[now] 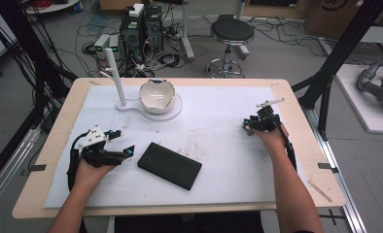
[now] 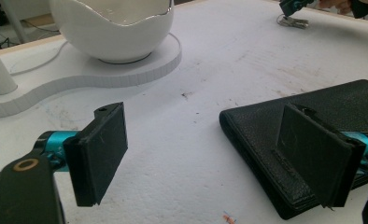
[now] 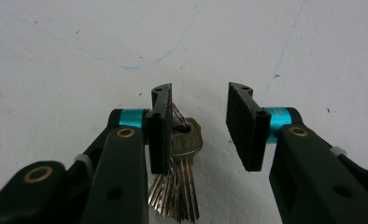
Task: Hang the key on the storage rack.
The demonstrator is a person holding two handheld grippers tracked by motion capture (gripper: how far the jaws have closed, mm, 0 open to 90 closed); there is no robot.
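Note:
A bunch of keys [image 3: 182, 182] lies on the white mat between the jaws of my right gripper [image 3: 201, 126]. The jaws stand apart, and the key heads rest against the left jaw. This gripper [image 1: 250, 127] is at the mat's right side. My left gripper [image 1: 122, 141] hovers open at the front left, just left of a black leather wallet [image 1: 169, 165]. In the left gripper view the open gripper [image 2: 208, 154] has nothing between its jaws; the right jaw overlaps the wallet [image 2: 261, 126]. The keys [image 2: 294, 22] lie far off.
A white eggshell-shaped bowl [image 1: 156, 95] sits on a white stand base [image 1: 175, 112] with an upright post [image 1: 116, 73] at the back of the mat. The bowl [image 2: 112, 28] is close ahead of the left gripper. A stool [image 1: 231, 31] and cables are behind the table.

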